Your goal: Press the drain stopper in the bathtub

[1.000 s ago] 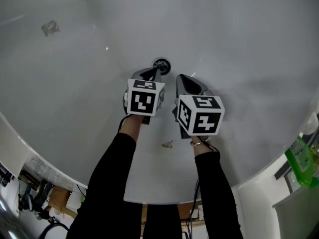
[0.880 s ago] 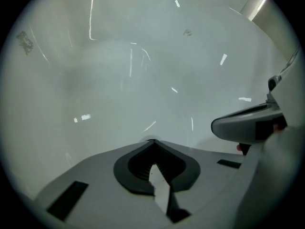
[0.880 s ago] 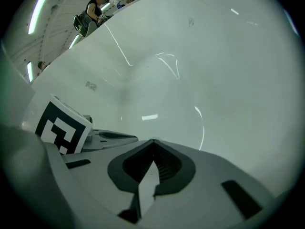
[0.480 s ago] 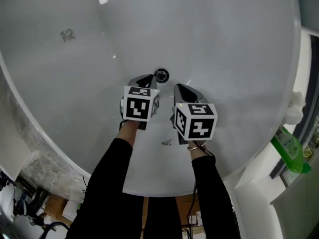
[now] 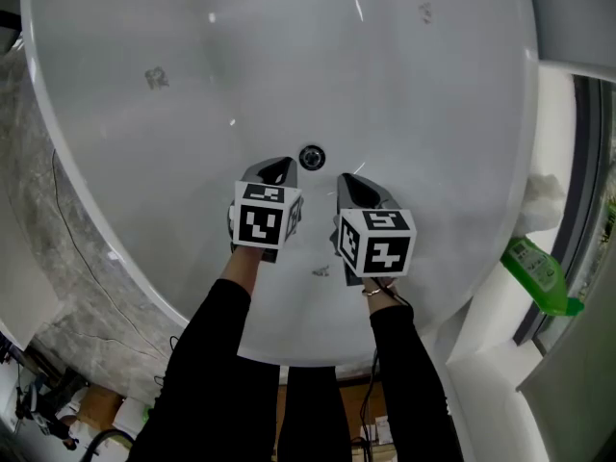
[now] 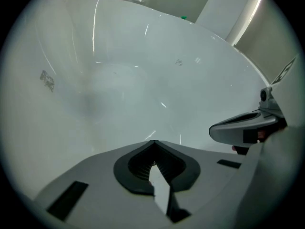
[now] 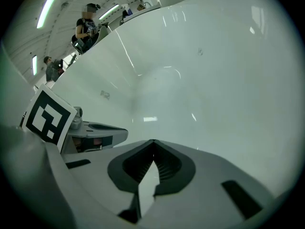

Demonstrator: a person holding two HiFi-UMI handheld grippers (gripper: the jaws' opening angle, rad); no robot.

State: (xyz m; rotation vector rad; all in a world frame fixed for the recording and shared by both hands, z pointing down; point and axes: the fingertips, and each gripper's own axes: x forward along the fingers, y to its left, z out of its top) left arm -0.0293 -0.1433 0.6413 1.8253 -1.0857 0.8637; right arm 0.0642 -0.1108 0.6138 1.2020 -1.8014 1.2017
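My left gripper (image 5: 277,167) and right gripper (image 5: 350,183), fingers closed on nothing, flank the drain stopper (image 5: 311,157) in the white bathtub (image 5: 135,200); a green bottle (image 5: 535,275) rests beyond its right rim.

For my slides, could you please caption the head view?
Left gripper and right gripper, both shut, poised near the drain stopper in the bathtub.

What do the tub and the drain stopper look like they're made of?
Bathtub: smooth glossy white with sharp light streaks on it. It is likely acrylic or enamel, but the look alone can't settle which. Drain stopper: a small round cap with a shiny grey rim and a dark centre, probably chromed metal.
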